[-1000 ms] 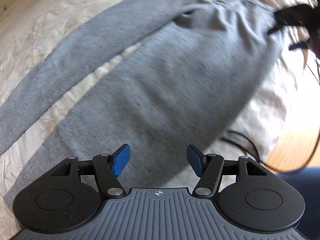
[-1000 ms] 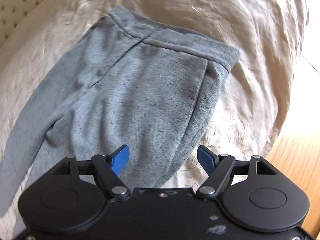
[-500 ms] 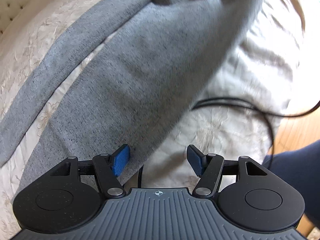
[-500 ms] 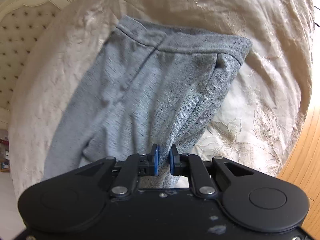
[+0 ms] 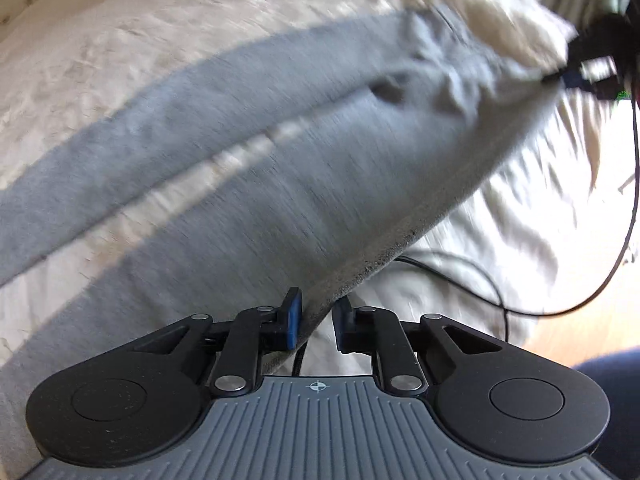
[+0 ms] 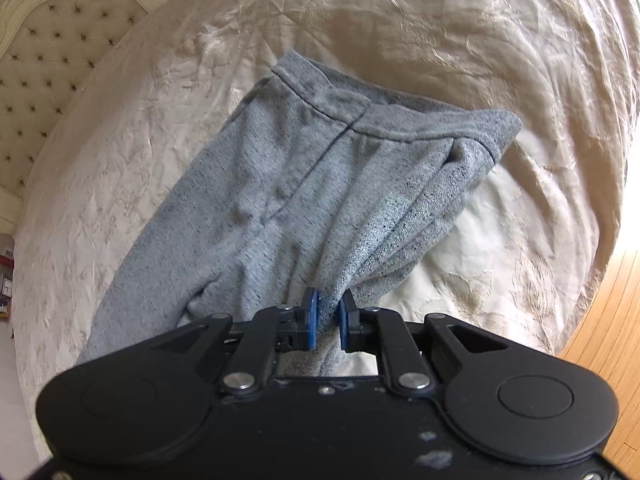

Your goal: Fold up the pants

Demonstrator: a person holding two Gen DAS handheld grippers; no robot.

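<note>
Grey knit pants, legs spread apart on cream bedspread, waistband end bunched and lifted.

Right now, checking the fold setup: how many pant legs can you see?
2. The near leg runs to the left gripper; the far leg lies beyond it, a strip of bedspread between. Both cuffs are out of frame.

My pants are soft grey knit cloth, matt and flecked. The bedspread has a silky cream sheen; at lower right, the floor is glossy wood.
</note>
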